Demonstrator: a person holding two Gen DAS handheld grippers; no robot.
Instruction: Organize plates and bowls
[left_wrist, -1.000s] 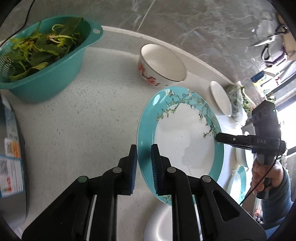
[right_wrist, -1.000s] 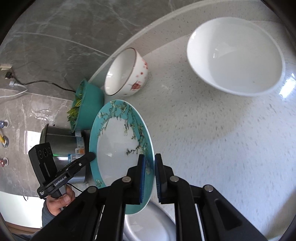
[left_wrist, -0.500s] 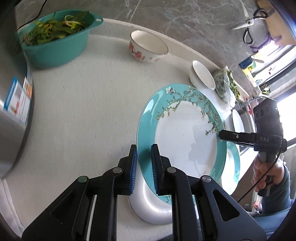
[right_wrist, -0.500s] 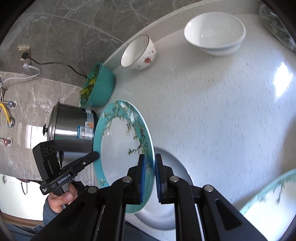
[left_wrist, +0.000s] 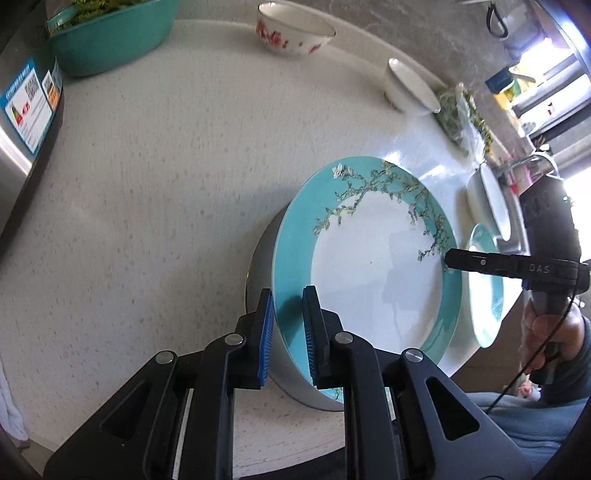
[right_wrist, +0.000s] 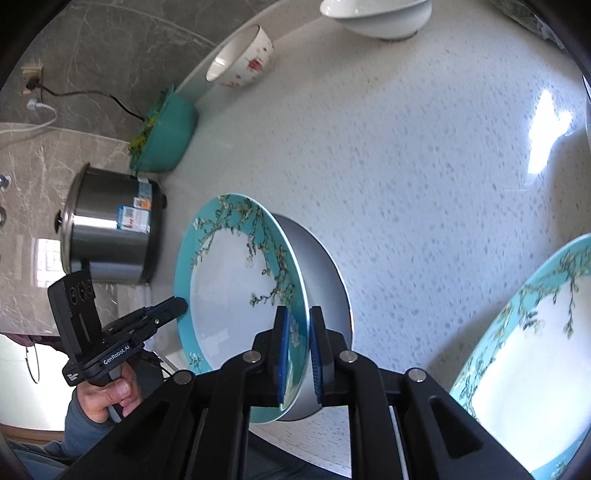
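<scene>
A teal-rimmed plate with a blossom pattern (left_wrist: 373, 266) is held above the counter, with a white dish (left_wrist: 266, 258) right under it. My left gripper (left_wrist: 288, 332) is shut on its near rim. My right gripper (right_wrist: 298, 354) is shut on the opposite rim of the same plate (right_wrist: 236, 295); that gripper shows in the left wrist view (left_wrist: 448, 258). A second matching teal plate (right_wrist: 535, 362) lies on the counter to the right. A white bowl with red flowers (left_wrist: 291, 29) and a plain white bowl (left_wrist: 410, 88) stand farther back.
A teal colander of greens (left_wrist: 110, 33) and a steel pot (right_wrist: 110, 229) stand at the left. More greens (left_wrist: 465, 118) and a white dish (left_wrist: 491, 206) sit at the right by the sink. The counter edge runs close in front.
Both grippers have carried the teal plate back toward the near counter edge, over the white dish. The bowls and colander now look farther away. The second teal plate has come into view.
</scene>
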